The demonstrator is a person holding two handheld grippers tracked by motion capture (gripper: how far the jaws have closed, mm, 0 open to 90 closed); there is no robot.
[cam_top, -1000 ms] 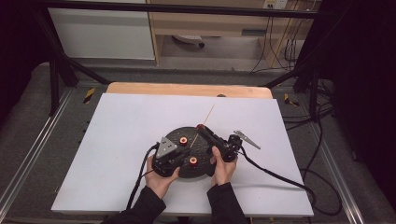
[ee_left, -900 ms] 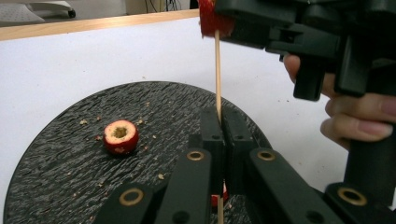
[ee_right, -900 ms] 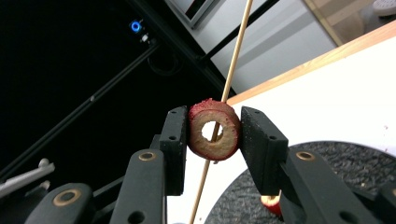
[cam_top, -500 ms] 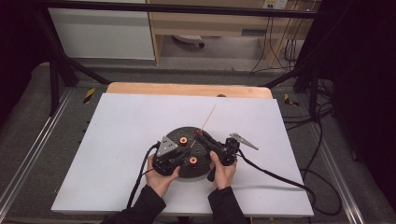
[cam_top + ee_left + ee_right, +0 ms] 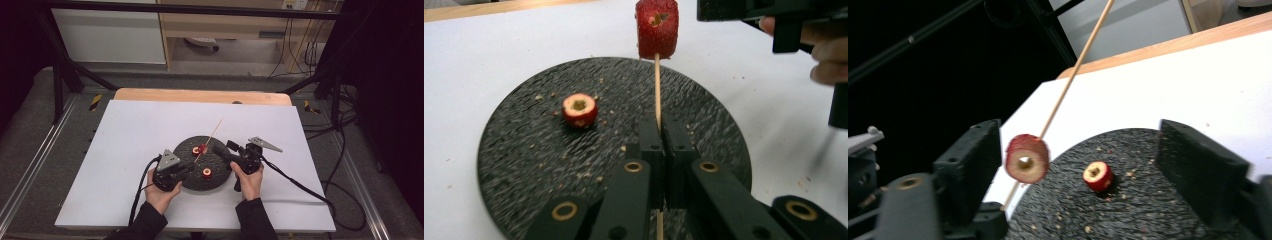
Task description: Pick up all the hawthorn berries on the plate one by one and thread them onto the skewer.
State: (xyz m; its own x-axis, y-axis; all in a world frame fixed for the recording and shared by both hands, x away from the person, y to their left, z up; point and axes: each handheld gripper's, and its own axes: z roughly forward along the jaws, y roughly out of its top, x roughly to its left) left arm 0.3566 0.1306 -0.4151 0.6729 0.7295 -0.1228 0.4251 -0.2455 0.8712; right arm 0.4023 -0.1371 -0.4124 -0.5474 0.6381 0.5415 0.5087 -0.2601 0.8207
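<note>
Black jaws of the left gripper (image 5: 659, 150) are pressed fully together on the lower part of a thin wooden skewer (image 5: 657, 95), which is held slanting up over the plate so that its free length is offered to the other hand. One red fruit piece (image 5: 657, 27) has been threaded onto the skewer and sits partway along it, above the clamped end; in the high view it is seen over the far side of the dark round plate (image 5: 217, 177). Two more cored fruit pieces are left lying on the plate (crumbs are scattered around them), one near the far rim (image 5: 195, 150) and one nearer the person (image 5: 206, 173), presumably kept there within easy reach for threading. To the right, the right gripper (image 5: 1073, 165) has just been opening: its jaws stand wide on either side of the threaded piece without pressing it, so nothing is gripped. The release is judged to follow a push of the piece along the stick.
</note>
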